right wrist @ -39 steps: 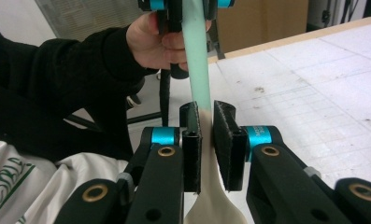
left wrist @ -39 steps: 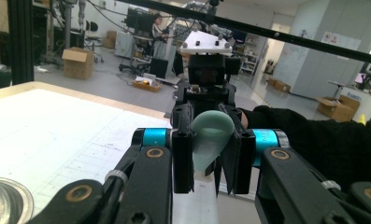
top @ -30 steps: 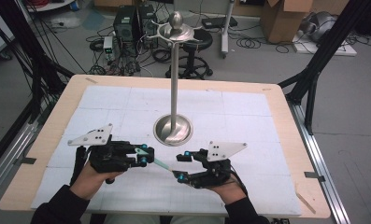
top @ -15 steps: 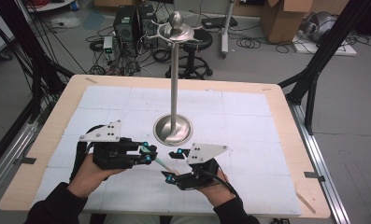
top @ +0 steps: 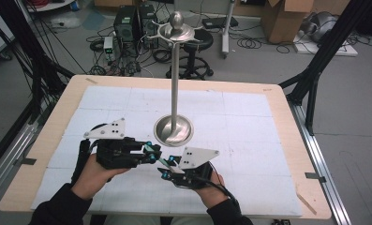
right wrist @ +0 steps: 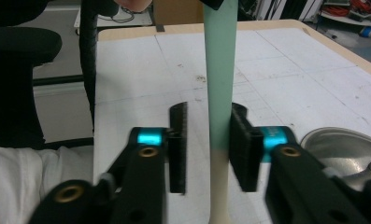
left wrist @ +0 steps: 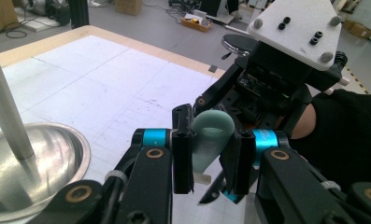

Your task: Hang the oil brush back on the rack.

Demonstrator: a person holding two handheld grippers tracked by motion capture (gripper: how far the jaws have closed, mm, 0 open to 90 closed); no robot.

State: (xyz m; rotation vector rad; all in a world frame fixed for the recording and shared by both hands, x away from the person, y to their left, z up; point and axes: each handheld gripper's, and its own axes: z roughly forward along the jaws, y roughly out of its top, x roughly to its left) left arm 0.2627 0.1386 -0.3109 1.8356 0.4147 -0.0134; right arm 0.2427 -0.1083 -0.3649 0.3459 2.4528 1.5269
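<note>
Grippers meet near the table's (top: 286, 154) front edge: left gripper (top: 152, 155) pinches the green handle (left wrist: 210, 140); right gripper's (top: 167, 168) fingers stand spread around it, stand (top: 174, 93) just behind.

Bright, even light — soft shadows, blurred near tongs (right gripper view)

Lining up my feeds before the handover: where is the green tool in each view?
High view: green tool low centre, bridging the left gripper and right gripper.
Left gripper view: centre, its looped end between the near jaws.
Right gripper view: centre, a long strip running top to bottom between the jaws, with a gap at the left one.
Shared landmark: the metal stand's round base.
</note>
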